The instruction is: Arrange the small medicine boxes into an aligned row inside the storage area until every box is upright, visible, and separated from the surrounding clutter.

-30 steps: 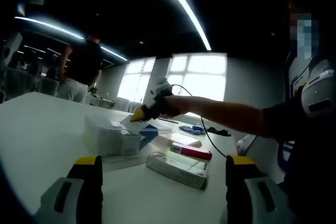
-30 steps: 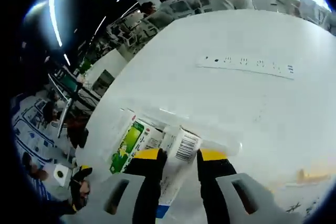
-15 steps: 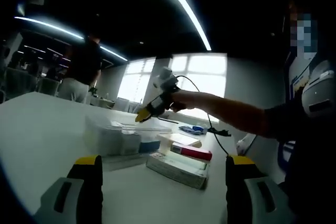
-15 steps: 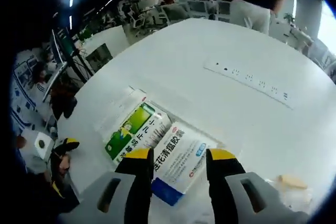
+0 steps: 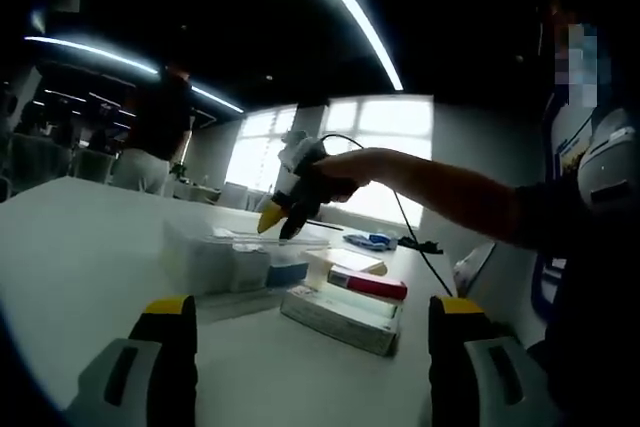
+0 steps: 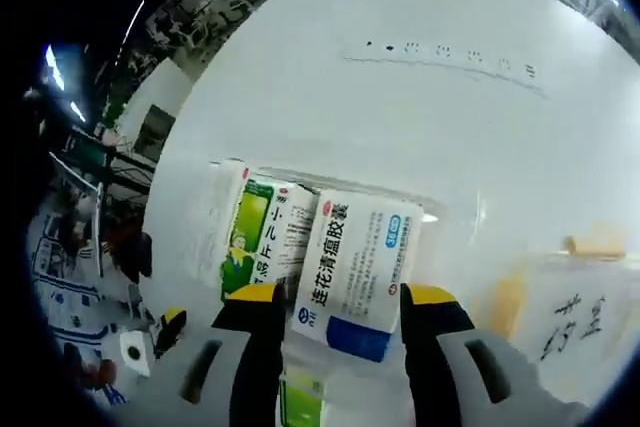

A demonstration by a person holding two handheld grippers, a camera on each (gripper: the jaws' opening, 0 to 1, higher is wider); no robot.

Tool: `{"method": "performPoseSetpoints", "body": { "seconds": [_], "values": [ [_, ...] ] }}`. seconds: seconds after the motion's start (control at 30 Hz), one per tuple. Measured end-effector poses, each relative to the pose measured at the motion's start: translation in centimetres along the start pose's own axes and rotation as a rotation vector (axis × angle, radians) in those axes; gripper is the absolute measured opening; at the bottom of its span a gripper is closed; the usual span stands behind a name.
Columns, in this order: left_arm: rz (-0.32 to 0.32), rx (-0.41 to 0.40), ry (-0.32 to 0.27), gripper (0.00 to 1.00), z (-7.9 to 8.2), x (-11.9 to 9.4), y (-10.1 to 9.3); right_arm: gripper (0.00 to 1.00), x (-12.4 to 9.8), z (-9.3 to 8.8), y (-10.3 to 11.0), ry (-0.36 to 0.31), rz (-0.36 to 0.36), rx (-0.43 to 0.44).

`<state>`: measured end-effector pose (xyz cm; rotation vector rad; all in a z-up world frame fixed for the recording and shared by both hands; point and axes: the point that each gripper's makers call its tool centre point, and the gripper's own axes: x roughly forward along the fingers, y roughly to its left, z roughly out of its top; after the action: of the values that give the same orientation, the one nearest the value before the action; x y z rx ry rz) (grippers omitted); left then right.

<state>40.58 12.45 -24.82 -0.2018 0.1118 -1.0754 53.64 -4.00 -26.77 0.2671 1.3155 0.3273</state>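
**Medicine boxes in clear bin: placement check, right gripper above**

Item 1. Blue-and-white medicine box (image 6: 358, 259): lying in the clear plastic bin (image 6: 447, 209), printed face up, touching the green-and-white box (image 6: 262, 235) on one long side. The two sit side by side but slightly skewed to each other. From the left gripper view the same bin (image 5: 215, 255) stands on the white table (image 5: 70, 257), with the boxes showing dimly through its wall.

Item 2. Right gripper (image 6: 339, 299): jaws apart, holding nothing, poised just above the blue-and-white box, which lies between the yellow tips in that view. Seen from the left gripper view, it (image 5: 278, 222) hangs over the bin on the person's outstretched arm.

Item 3. Left gripper (image 5: 310, 309): jaws wide apart, empty, low over the table and well apart from the bin.

Item 4. Loose boxes outside the bin: a long pale box (image 5: 340, 313) and a red-and-white box (image 5: 367, 285) just beside it, both flat on the table.

Handling note. Judged step: squaring the two binned boxes. Best done by closing on the short sides, turning each box square to the bin wall, and standing it on edge rather than leaving it flat, before fetching the loose ones.
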Motion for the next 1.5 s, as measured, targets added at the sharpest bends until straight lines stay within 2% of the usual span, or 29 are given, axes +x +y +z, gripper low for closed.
{"method": "performPoseSetpoints", "body": {
  "seconds": [0.07, 0.1, 0.13, 0.17, 0.23, 0.3, 0.33, 0.4, 0.5, 0.6, 0.67, 0.83, 1.07, 1.17, 1.37, 1.47, 1.5],
  "values": [
    [-0.003, 0.006, 0.005, 0.95, -0.1, 0.0, -0.1, 0.42, 0.0, 0.0, -0.5, 0.003, -0.008, -0.014],
    [-0.003, 0.007, 0.007, 0.95, -0.1, 0.0, -0.1, 0.42, 0.0, 0.0, -0.8, 0.007, -0.038, -0.037],
    [-0.002, 0.007, 0.010, 0.95, -0.2, 0.0, 0.0, 0.46, 0.1, -0.1, -1.0, 0.016, -0.060, -0.067],
    [0.000, 0.009, 0.015, 0.94, -0.2, 0.0, 0.0, 0.52, 0.4, -0.3, -0.2, 0.025, -0.052, -0.086],
    [0.004, 0.016, 0.025, 0.94, -0.4, 0.1, 0.1, 0.65, 0.7, -0.4, 0.5, 0.028, -0.051, -0.073],
    [0.006, 0.024, 0.031, 0.93, -0.5, 0.1, 0.0, 0.69, 0.9, -0.6, 0.0, 0.065, -0.140, -0.125],
    [0.006, 0.030, 0.034, 0.93, -0.5, 0.1, 0.0, 0.73, 1.2, -0.6, 0.2, 0.072, -0.157, -0.115],
    [0.010, 0.038, 0.042, 0.93, -0.7, 0.1, 0.0, 0.80, 1.8, -0.5, 0.8, 0.076, -0.155, -0.107],
    [0.013, 0.042, 0.039, 0.92, -0.6, 0.0, 0.0, 0.83, 2.2, -0.3, 1.1, 0.078, -0.108, -0.059],
    [0.014, 0.040, 0.034, 0.92, -0.6, -0.1, 0.1, 0.84, 2.4, -0.3, 1.3, 0.073, -0.043, -0.029],
    [0.011, 0.033, 0.029, 0.92, -0.5, -0.1, 0.0, 0.84, 2.4, -0.5, 1.7, 0.069, 0.027, 0.006],
    [0.009, 0.029, 0.033, 0.91, -0.5, -0.1, -0.1, 0.81, 2.2, -0.5, 1.6, 0.046, 0.076, 0.011],
    [0.016, 0.030, 0.034, 0.91, -0.5, -0.1, -0.1, 0.74, 2.4, -0.4, 1.4, 0.062, 0.053, 0.000],
    [0.016, 0.028, 0.034, 0.91, -0.5, -0.1, -0.2, 0.74, 2.5, 0.5, 1.1, 0.065, 0.055, -0.001],
    [0.017, 0.024, 0.035, 0.91, -0.6, -0.1, -0.2, 0.72, 1.9, -0.2, 1.4, 0.053, 0.074, -0.023],
    [0.016, 0.025, 0.038, 0.91, -0.6, -0.1, -0.3, 0.73, 1.1, -0.1, 1.4, 0.039, 0.073, -0.057],
    [0.016, 0.024, 0.039, 0.91, -0.6, -0.1, -0.3, 0.73, 0.8, 0.3, 1.5, 0.014, 0.084, -0.102]
  ]
}}
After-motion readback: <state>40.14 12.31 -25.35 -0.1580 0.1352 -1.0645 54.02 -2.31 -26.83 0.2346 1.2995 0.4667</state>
